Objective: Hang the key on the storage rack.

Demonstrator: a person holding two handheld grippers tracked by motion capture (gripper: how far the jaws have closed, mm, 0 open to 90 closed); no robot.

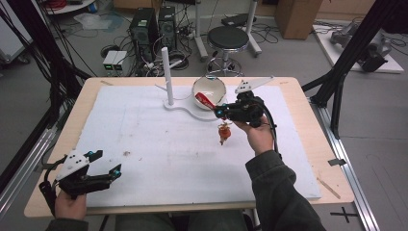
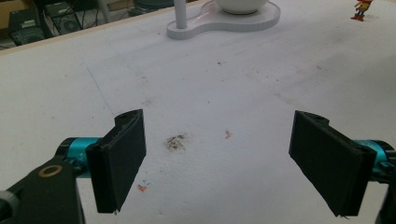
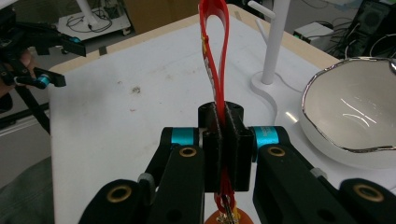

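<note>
The right gripper (image 3: 223, 154) is holding its two black jaws pressed together on a red strap (image 3: 214, 56), and the loop of this strap is standing up above the jaws in the right gripper view. Below the jaws a small orange figure (image 1: 224, 132) is hanging from the strap (its details are too small to tell), and in the high view it is dangling just over the white mat (image 1: 159, 159), a little in front of the gripper. The right hand (image 1: 260, 137) is gripping the tool from below, with the dark sleeve (image 1: 279, 192) coming in from the bottom edge.

Just beside the right gripper, on its far side, a white bowl (image 1: 210, 91) with a shiny rim is sitting on the white stand base (image 1: 185, 107). The loop of the strap is lying near the rim of the bowl in the high view, but I cannot tell if it is touching it. A white upright post (image 1: 167, 74) is rising from the same base, to the left of the bowl.

The left gripper (image 1: 98, 166) is resting well apart from all this, at the near left corner of the table (image 1: 72, 120). Its jaws are standing wide apart with nothing between them (in the left gripper view there is just the stained mat between the pads), and the left hand (image 1: 70, 204) is holding it at the table edge.
</note>
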